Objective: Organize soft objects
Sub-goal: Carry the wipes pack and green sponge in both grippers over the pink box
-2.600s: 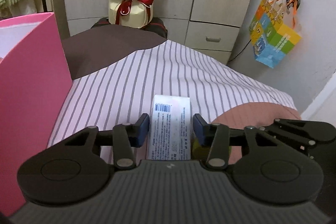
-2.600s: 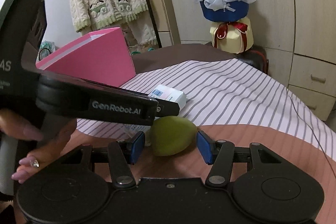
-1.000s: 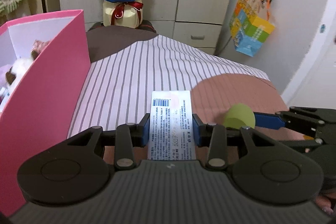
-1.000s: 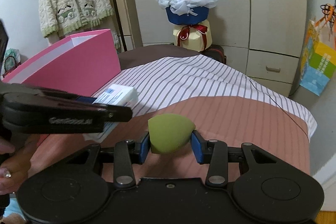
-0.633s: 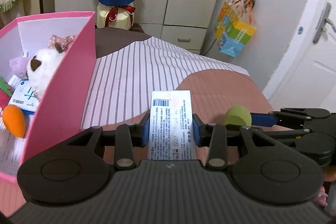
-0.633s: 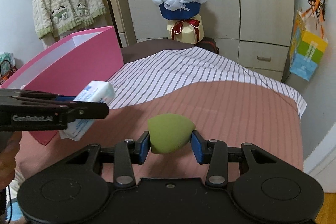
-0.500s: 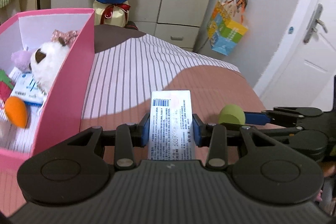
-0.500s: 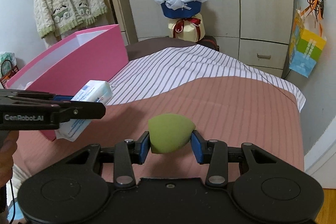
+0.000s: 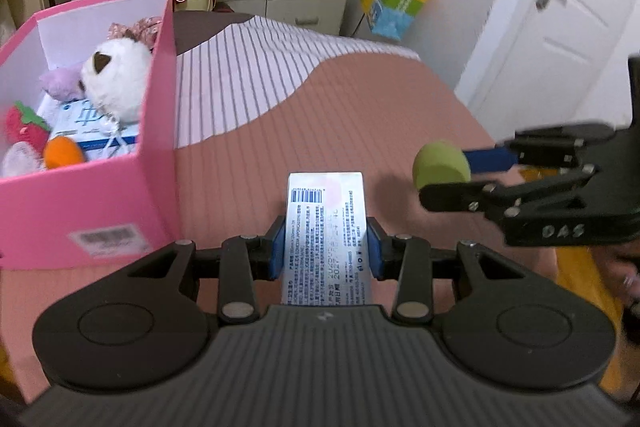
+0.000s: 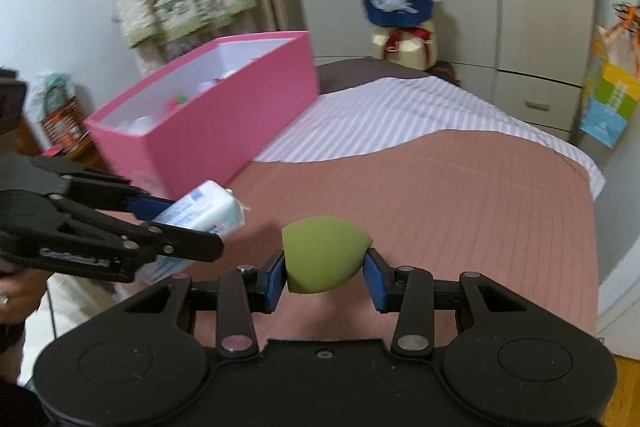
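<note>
Left wrist view: bed (image 9: pixel 360 115) bare of strays. Pink box (image 9: pixel 92 195) already holds plush toys (image 9: pixel 116 79). I carry the last two above the bed: left gripper (image 9: pixel 326 243) clamps the tissue pack (image 9: pixel 325 223), right gripper (image 10: pixel 325 277) pinches the green sponge (image 10: pixel 322 259). Both still to drop in.

the right tongs (image 10: pixel 325 277) grip a green teardrop makeup sponge (image 10: pixel 322 259) between blue pads, above the bed (image 10: pixel 440 195) with its brown and striped cover. at left the left tongs (image 10: pixel 188 223) clamp a white tissue pack (image 10: pixel 202 213). behind it an open pink box (image 10: pixel 224 123) sits on the bed, soft toys inside.
</note>
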{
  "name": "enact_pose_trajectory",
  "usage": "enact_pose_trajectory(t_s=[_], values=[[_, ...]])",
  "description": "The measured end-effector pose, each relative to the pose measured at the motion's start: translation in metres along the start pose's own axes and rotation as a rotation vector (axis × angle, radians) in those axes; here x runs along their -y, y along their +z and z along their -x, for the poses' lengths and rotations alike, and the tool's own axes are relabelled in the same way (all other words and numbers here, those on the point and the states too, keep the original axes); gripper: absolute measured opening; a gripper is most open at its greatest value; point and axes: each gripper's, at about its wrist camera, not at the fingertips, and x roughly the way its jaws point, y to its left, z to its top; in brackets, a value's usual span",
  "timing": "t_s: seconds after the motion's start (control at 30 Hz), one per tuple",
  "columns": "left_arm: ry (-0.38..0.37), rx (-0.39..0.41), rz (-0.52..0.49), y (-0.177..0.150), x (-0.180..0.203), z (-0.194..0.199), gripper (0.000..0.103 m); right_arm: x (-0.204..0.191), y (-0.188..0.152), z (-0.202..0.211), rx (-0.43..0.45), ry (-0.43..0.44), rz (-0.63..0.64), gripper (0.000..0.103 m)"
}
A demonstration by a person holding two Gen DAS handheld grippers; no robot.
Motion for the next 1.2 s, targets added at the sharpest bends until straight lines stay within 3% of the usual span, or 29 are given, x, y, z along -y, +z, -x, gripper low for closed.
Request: enact_pose_trajectory(t_s=[0.1, 0.27, 0.43, 0.7, 0.97, 1.2], values=[[-0.008, -0.035, -0.010, -0.008, -0.006, 0.017, 0.038, -0.015, 0.002, 0.009, -0.021, 0.039, 0.042, 0.047], [-0.051, -0.098, 0.057, -0.017, -0.027, 0.040, 0.038, -0.041, 0.012, 0.018, -0.038, 0.122, 0.094, 0.047], [-0.015, -0.064, 0.078, -0.024, -0.041, 0.075, 0.038, -0.072, 0.024, 0.030, -0.011, 0.203, 0.152, 0.047], [-0.003, 0.042, 0.134, -0.017, -0.077, 0.127, 0.038, -0.114, 0.058, 0.031, 0.058, 0.252, 0.278, 0.047], [0.036, 0.123, 0.170, 0.022, -0.118, 0.129, 0.038, -0.129, 0.100, -0.002, 0.122, 0.250, 0.283, 0.048], [0.065, 0.164, 0.240, 0.060, -0.160, 0.099, 0.038, -0.122, 0.143, -0.040, 0.171, 0.217, 0.308, 0.048]])
